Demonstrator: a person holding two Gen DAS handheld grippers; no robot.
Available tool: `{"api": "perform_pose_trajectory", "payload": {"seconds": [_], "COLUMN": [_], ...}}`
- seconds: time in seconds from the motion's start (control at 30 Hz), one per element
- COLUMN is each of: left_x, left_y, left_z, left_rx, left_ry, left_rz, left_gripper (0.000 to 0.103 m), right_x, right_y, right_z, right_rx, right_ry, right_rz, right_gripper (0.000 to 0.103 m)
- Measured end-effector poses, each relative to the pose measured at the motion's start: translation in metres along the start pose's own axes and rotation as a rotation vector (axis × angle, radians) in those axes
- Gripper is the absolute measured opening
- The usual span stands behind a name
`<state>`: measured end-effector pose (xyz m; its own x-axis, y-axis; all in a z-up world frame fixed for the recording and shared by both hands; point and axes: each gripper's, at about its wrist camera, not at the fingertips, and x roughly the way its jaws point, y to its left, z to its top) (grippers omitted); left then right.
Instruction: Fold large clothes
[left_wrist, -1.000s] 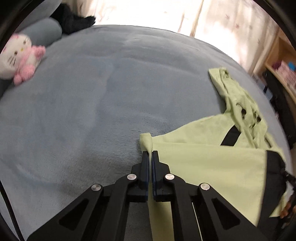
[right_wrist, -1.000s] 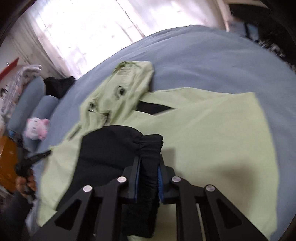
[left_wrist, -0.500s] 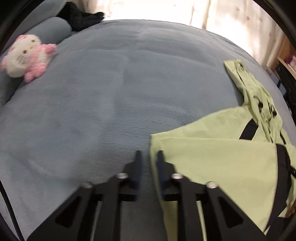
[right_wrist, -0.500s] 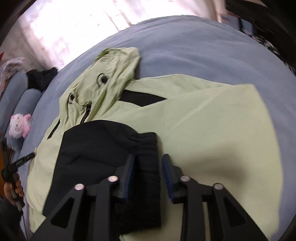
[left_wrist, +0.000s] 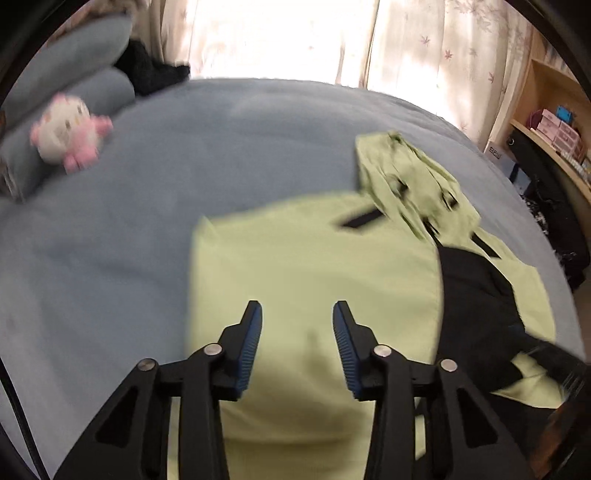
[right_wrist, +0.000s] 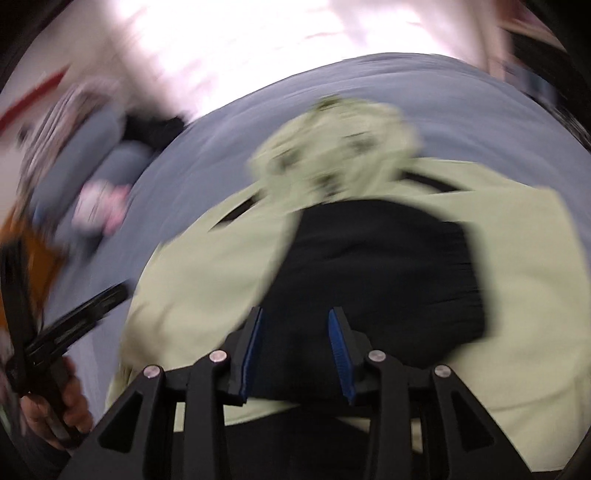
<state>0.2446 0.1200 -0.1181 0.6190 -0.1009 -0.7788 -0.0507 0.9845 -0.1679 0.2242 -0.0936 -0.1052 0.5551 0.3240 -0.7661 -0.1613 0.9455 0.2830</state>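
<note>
No brand name or writing is showing clearly enough to read; the boxes (left_wrist: 556, 123) on the wooden shelf (left_wrist: 546, 92) at 2 o'clock in the left wrist view are too small and blurred.

The left gripper (left_wrist: 297, 321) is hanging with its jaws spread wide and nothing between them, over the pale green jacket (left_wrist: 314, 266). The jacket is lying flat on the grey-blue bed cover (left_wrist: 147, 221), filling the middle and the 3 o'clock side of that view. Its hood (left_wrist: 402, 177) is lying crumpled toward 1 o'clock, and a black sleeve (left_wrist: 476, 295) is lying folded across the body at 3 o'clock.

In the right wrist view, which is heavily blurred, the right gripper (right_wrist: 295, 328) is also standing wide open, holding nothing, just above the black sleeve (right_wrist: 384, 266). The hood (right_wrist: 340, 147) is sitting at 12 o'clock. A hand (right_wrist: 62, 406) is gripping the other gripper's handle at 8 o'clock.

A pink and white plush toy (left_wrist: 70, 133) is resting against grey pillows (left_wrist: 74, 70) at 10 o'clock in the left view. Bright curtains (left_wrist: 424, 44) are hanging behind the bed.
</note>
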Motion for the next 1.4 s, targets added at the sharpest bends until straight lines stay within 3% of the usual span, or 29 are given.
{"api": "perform_pose_trajectory", "payload": {"seconds": [0.1,0.17,0.3,0.37,0.4,0.43,0.47,0.6,0.77,0.93,1.03,1.17,1.23,1.27,1.3,1.33,1.4], "left_x": [0.02,0.031,0.026,0.027,0.027,0.028,0.028,0.023,0.017,0.059,0.092,0.112,0.116,0.116,0.117,0.118,0.12], "left_y": [-0.007,-0.003,0.016,0.031,0.039,0.046,0.052,0.071,0.061,0.043,0.037,0.037,0.042,0.047,0.052,0.056,0.064], "left_z": [-0.031,-0.047,-0.059,-0.056,-0.053,-0.049,-0.046,-0.033,-0.007,0.031,0.046,0.05,0.052,0.052,0.054,0.055,0.058], "left_rx": [-0.038,-0.038,0.05,0.05,0.041,0.036,0.031,-0.029,-0.048,-0.085,-0.091,-0.017,-0.011,-0.018,-0.028,-0.033,-0.039], "left_ry": [0.063,0.102,0.057,0.059,0.063,0.063,0.064,0.081,0.015,0.025,0.051,0.013,0.012,0.014,0.017,0.018,0.023], "left_rz": [0.042,0.073,0.12,0.125,0.13,0.152,0.178,0.174,0.141,0.148,0.182,0.285,0.318,0.316,0.319,0.323,0.359], "left_gripper": [0.03,0.022,0.017,0.012,0.011,0.011,0.011,0.013,0.019,0.019,0.019,0.019,0.021,0.027,0.034,0.037,0.057], "right_x": [0.035,0.047,0.029,0.015,0.01,0.004,-0.004,-0.024,-0.02,0.033,0.06,0.078,0.072,0.067,0.064,0.058,0.048], "right_y": [0.038,0.041,0.002,-0.042,-0.06,-0.082,-0.104,-0.128,-0.089,-0.028,-0.022,-0.056,-0.081,-0.099,-0.111,-0.124,-0.141], "right_z": [-0.017,-0.03,-0.035,-0.033,-0.032,-0.03,-0.029,-0.022,0.007,0.056,0.076,0.081,0.075,0.072,0.071,0.068,0.064], "right_rx": [-0.113,-0.181,-0.175,-0.128,-0.093,-0.04,0.038,0.115,0.073,0.011,0.02,0.043,0.055,0.066,0.083,0.107,0.129], "right_ry": [0.088,0.131,0.091,0.072,0.065,0.063,0.072,0.054,-0.021,-0.047,-0.039,-0.017,-0.018,-0.019,-0.018,-0.019,-0.017], "right_rz": [0.015,-0.062,-0.137,-0.282,-0.295,-0.29,-0.22,-0.248,-0.142,-0.061,-0.07,-0.184,-0.264,-0.292,-0.286,-0.261,-0.225], "right_gripper": [0.036,0.034,0.032,0.032,0.032,0.023,0.015,0.018,0.018,0.018,0.018,0.018,0.018,0.015,0.014,0.006,0.0]}}
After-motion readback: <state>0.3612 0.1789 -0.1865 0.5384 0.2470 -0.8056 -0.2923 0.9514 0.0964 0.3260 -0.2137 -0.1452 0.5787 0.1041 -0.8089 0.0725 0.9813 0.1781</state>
